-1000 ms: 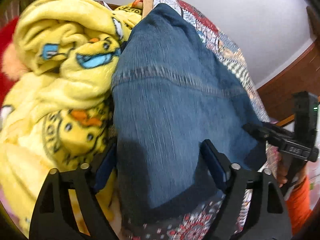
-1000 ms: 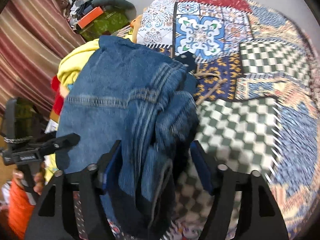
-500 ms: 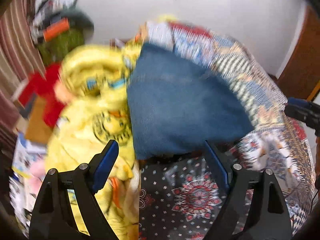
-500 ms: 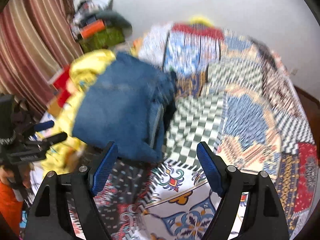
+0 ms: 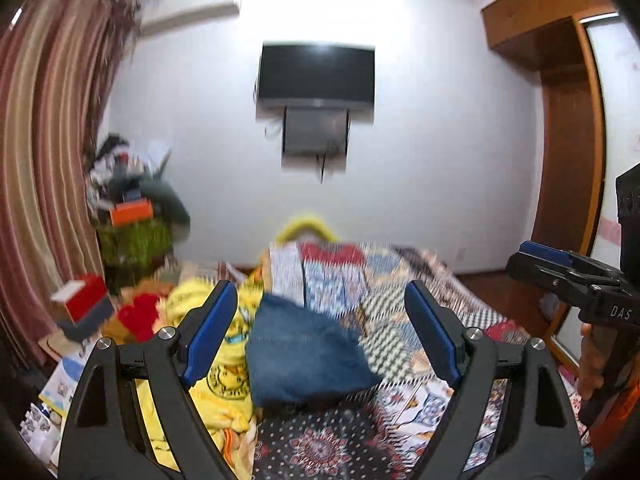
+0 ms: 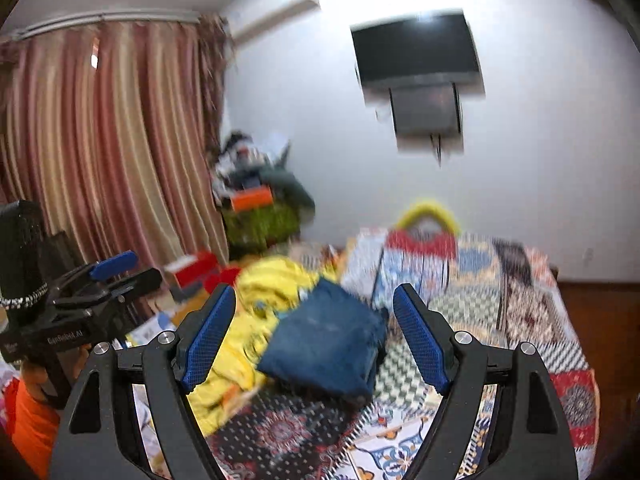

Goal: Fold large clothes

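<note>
Lying folded at frame centre on patchwork bedspread (image 5: pixel 400 344): denim garment (image 5: pixel 304 356); left gripper (image 5: pixel 320 334) & right gripper (image 6: pixel 314 330) both wide open, empty.

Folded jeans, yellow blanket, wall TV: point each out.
folded jeans (image 5: pixel 304 354): left wrist view, middle of top face.
yellow blanket (image 6: pixel 272 280): right wrist view, upper bunched fold.
wall TV (image 5: pixel 316 74): left wrist view, screen centre.

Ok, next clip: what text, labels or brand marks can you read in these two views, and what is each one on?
"DAS": white letters on the body of the right claw, at the right edge of the left wrist view.
White lettering on the left claw body in the right wrist view: too blurred to read.
Round print on the yellow blanket: too blurred to read.
Nothing else legible.
</note>
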Motion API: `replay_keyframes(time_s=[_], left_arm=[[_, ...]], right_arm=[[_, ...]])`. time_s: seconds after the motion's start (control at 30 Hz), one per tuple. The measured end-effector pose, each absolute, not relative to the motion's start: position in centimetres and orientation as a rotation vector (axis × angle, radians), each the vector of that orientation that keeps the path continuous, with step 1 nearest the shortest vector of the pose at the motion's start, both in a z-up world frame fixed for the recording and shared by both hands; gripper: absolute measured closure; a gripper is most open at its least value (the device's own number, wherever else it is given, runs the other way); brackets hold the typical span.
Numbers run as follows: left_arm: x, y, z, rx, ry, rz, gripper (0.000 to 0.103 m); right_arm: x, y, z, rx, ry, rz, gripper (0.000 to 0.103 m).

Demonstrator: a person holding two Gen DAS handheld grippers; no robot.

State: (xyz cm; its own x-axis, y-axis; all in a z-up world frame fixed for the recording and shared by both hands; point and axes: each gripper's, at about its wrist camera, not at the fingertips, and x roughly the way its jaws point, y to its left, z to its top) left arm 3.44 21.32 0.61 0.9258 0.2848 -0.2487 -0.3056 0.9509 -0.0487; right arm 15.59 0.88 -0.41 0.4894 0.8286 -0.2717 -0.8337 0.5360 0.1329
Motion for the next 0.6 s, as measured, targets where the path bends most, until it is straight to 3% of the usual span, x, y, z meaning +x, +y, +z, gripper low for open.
replay_keyframes(time_s=[0.23,0.37,0.6], left_arm=[[-0.3,18.0,0.8,-0.089,0.140,0.335,0.017],[-1.2,17.5,0.1,-0.103,0.136,0.350,0.003],[-1.5,16.5,-0.8,-0.080,0.155,0.373,0.001]], right_arm=[[11.4,-1.2,0.0,0.049,0.213,0.969,0.025],[11.0,-1.4,-0.3,0.047,0.206,0.938,0.024],[10.5,-1.5,-0.4,0.049,0.197,0.884,0.000]])
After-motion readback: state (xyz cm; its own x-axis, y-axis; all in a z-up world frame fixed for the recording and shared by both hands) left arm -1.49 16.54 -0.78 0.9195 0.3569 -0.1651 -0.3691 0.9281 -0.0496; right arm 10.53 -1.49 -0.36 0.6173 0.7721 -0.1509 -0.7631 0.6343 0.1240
